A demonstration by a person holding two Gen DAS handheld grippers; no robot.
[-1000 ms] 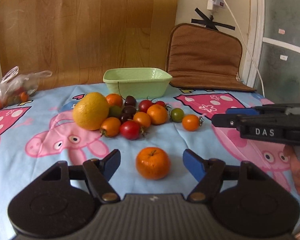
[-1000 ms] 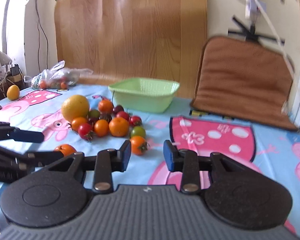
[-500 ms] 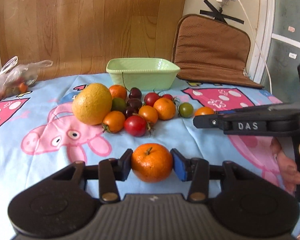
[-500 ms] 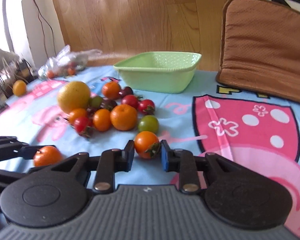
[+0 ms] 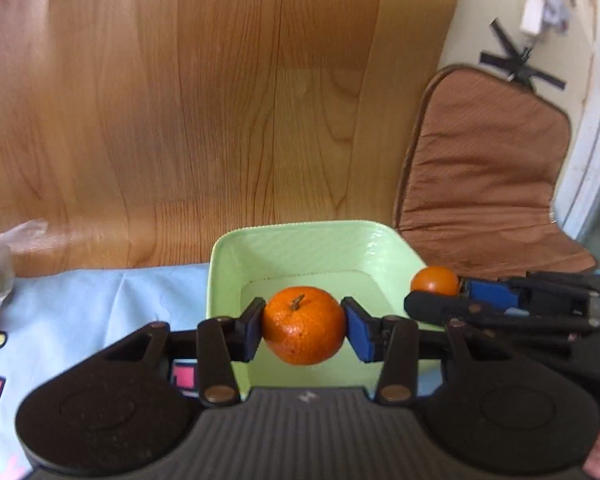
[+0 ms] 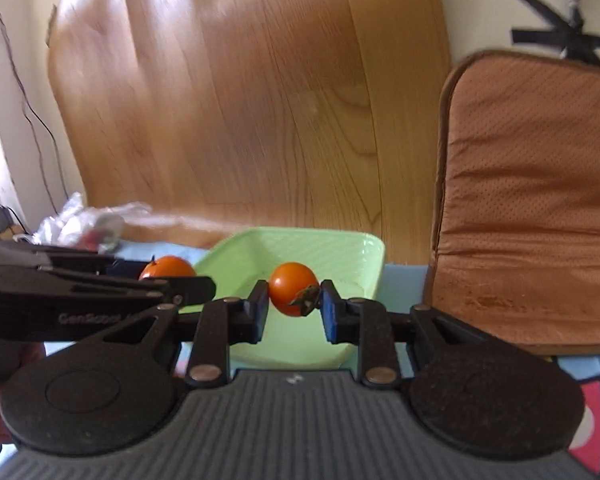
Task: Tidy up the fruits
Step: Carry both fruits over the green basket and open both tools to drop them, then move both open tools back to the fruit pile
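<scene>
My left gripper point(image 5: 303, 326) is shut on an orange mandarin point(image 5: 302, 325) and holds it over the near part of the light green basin point(image 5: 300, 240). My right gripper point(image 6: 293, 305) is shut on a small orange tomato point(image 6: 293, 288) and holds it over the same basin point(image 6: 300, 246), which looks empty inside. In the left wrist view the right gripper point(image 5: 436, 292) comes in from the right with the tomato point(image 5: 435, 281) at the basin's right rim. In the right wrist view the left gripper point(image 6: 168, 276) with its mandarin point(image 6: 168, 266) is at the left.
A wooden board point(image 5: 220, 100) leans behind the basin. A brown cushion point(image 5: 484, 168) leans at the right. A plastic bag with small fruits point(image 6: 84, 228) lies at the far left on the blue cartoon cloth point(image 5: 80, 312). The pile of other fruits is out of view.
Both grippers closed on their fruits, lifted them off the cloth and carried them forward over the green basin. The fruit pile has dropped out of view.
</scene>
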